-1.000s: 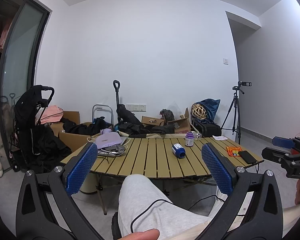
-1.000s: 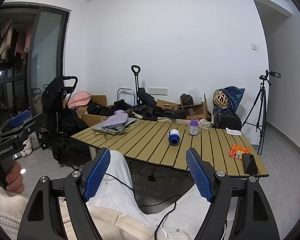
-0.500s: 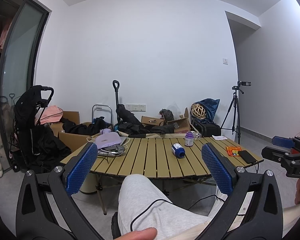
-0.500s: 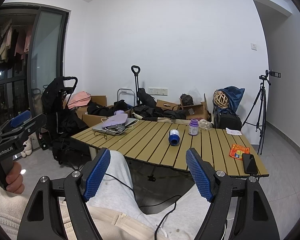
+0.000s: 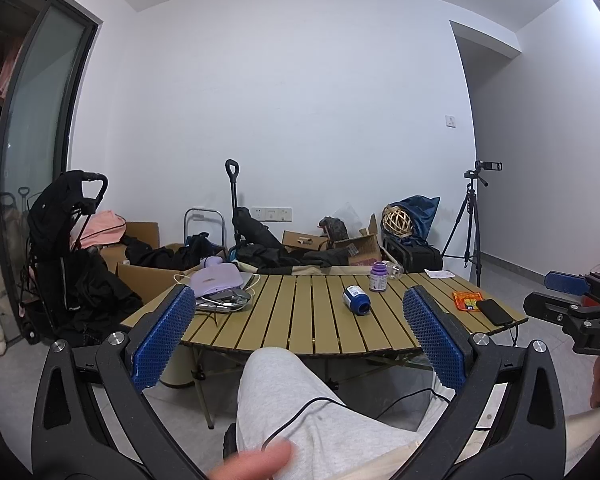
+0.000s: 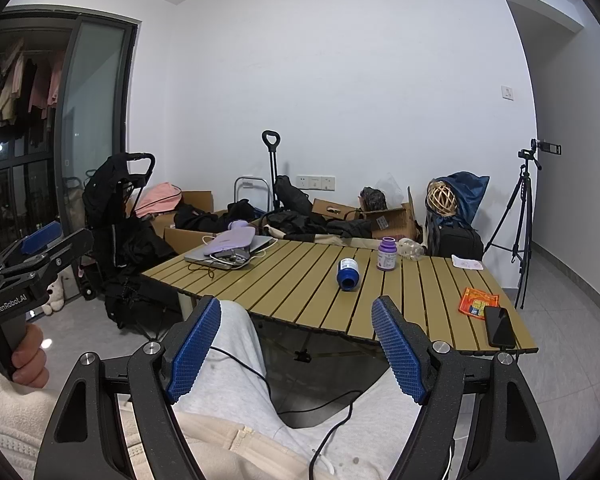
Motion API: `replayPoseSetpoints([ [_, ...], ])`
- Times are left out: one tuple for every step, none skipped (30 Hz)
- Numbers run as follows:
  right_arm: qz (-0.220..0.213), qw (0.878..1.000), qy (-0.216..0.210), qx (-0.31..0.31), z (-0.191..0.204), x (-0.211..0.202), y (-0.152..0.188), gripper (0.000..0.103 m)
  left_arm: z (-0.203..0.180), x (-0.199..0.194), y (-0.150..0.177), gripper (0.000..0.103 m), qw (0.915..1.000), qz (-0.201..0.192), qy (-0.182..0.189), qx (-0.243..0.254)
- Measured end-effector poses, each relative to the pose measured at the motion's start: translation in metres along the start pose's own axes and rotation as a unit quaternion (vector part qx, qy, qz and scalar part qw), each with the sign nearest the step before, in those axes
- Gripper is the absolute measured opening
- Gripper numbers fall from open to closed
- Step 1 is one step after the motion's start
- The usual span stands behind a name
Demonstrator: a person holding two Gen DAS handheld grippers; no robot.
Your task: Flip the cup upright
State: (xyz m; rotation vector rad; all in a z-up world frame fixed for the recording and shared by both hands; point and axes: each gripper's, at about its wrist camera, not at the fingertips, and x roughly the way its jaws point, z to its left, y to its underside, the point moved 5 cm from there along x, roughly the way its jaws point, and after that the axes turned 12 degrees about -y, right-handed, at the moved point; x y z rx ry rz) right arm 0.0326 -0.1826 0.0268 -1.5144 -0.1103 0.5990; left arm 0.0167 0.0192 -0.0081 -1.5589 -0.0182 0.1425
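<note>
Both claws [image 5: 298, 336] [image 6: 296, 344] agape, well short

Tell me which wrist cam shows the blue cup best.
Right wrist: the blue cup lies on its side on the slatted table, larger, label visible. Left wrist shows the same cup smaller, open end toward camera.

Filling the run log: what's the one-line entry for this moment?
cup: on its side, on table | left gripper: open, empty | right gripper: open, empty | stage: pre-approach

Black jaws, blue ribbed pads [image 6: 194, 354], cream fleece sleeve [image 6: 8, 412].
</note>
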Motion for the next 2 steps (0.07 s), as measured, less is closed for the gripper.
replayPoseSetpoints([
  [0.000, 1.000, 0.000, 0.000, 0.0000, 0.0000, 0.0000, 0.083, 0.0000, 0.0002, 0.0002, 0.103, 1.0000, 0.000, 0.000, 0.000],
  [0.000, 1.000, 0.000, 0.000, 0.0000, 0.0000, 0.0001, 0.083, 0.0004, 0.0004, 0.0002, 0.103, 1.0000, 0.001, 0.001, 0.002],
])
